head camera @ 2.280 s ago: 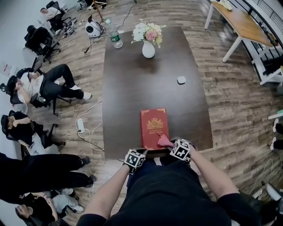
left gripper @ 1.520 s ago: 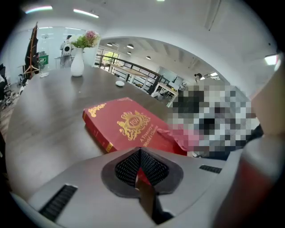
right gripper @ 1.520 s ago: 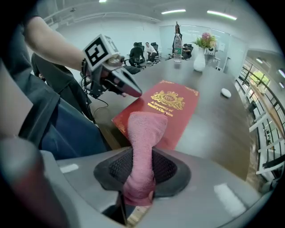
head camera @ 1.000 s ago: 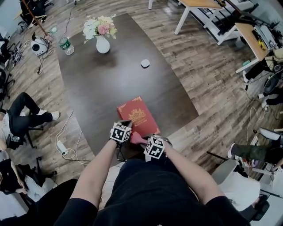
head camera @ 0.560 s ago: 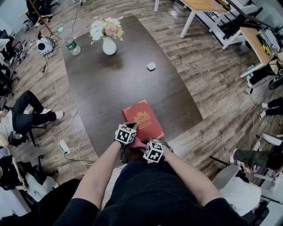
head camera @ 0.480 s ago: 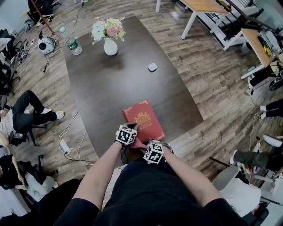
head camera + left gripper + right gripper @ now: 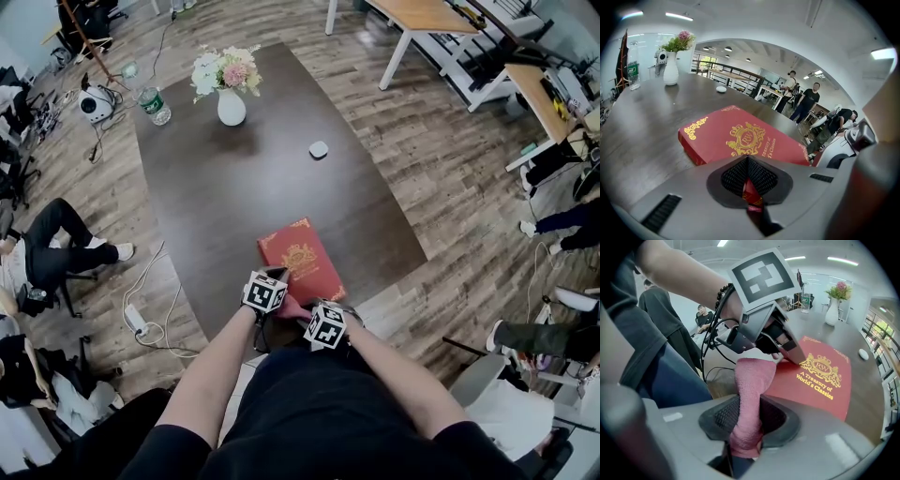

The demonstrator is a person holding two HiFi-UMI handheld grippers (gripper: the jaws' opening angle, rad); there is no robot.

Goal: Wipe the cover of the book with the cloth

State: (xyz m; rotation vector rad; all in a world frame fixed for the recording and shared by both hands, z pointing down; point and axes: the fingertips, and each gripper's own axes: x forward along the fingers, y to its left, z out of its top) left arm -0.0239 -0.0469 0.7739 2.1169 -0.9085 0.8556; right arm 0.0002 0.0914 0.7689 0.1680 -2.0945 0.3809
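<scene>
The left gripper [image 7: 277,275] is pinching the near-left corner of the red book [image 7: 302,260], its jaws closing on the cover's edge. The book is lying flat near the near edge of the dark table [image 7: 234,187]. Just right, the right gripper [image 7: 746,437] is clamping a pink cloth [image 7: 752,380], which is rising beside the book's near edge.
</scene>
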